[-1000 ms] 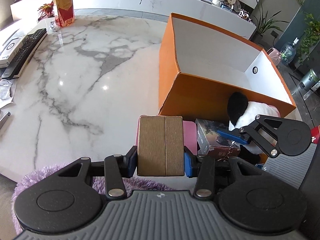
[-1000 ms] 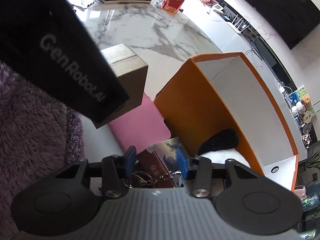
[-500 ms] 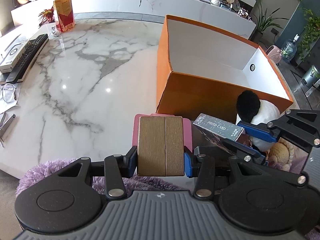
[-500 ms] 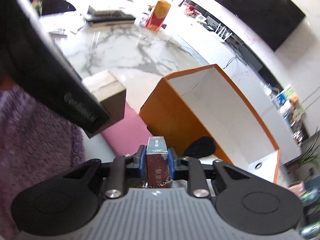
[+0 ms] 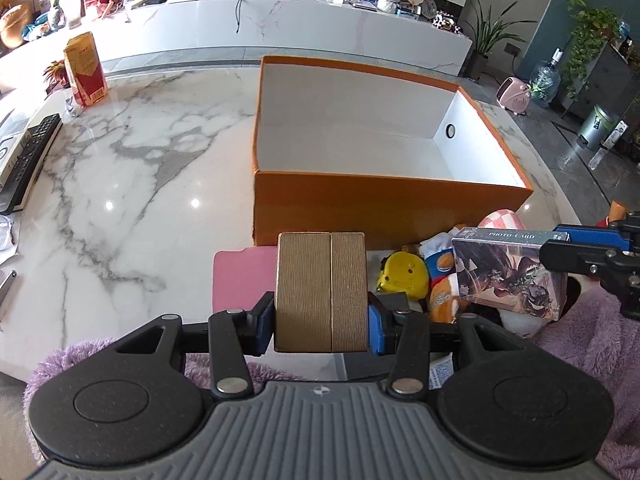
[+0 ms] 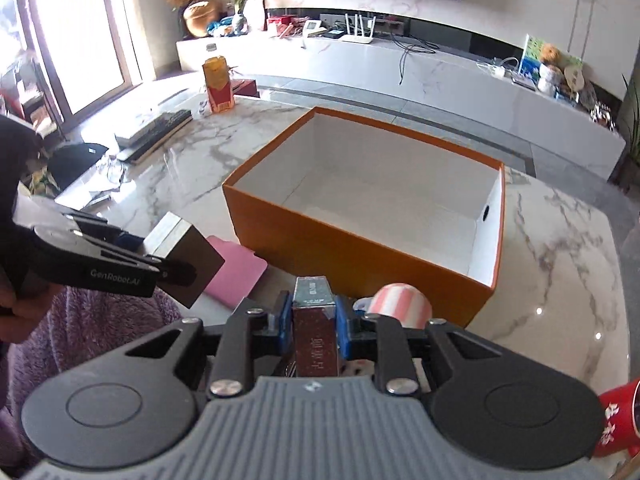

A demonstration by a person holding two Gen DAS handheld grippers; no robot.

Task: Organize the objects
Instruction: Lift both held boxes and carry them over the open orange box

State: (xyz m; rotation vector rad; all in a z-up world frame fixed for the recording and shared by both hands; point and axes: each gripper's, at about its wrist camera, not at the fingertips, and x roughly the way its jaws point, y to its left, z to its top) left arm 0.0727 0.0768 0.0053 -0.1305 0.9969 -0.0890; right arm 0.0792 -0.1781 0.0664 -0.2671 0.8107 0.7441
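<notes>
The right gripper (image 6: 310,322) has lifted the photo-card box (image 6: 314,330), now clamped; the left gripper (image 5: 321,316) still clamps the gold box (image 5: 321,292), both ready for the orange box (image 5: 384,204) at frame centre

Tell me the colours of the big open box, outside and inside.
The open box is orange outside and white inside; the right wrist view shows it best.

- Our left gripper (image 5: 322,314) is clamped, its blue pads pressed against both sides of a held brown box (image 5: 321,290), fingers pointing forward and level.
- Our right gripper (image 6: 312,320) is likewise closed, pinching a held card box (image 6: 315,330) between its blue pads.
- Seen from the left wrist, our right gripper (image 5: 576,250) reaches in from the right edge, just beside the left one.
- Our left hand (image 6: 14,300) wraps the left handle.
</notes>
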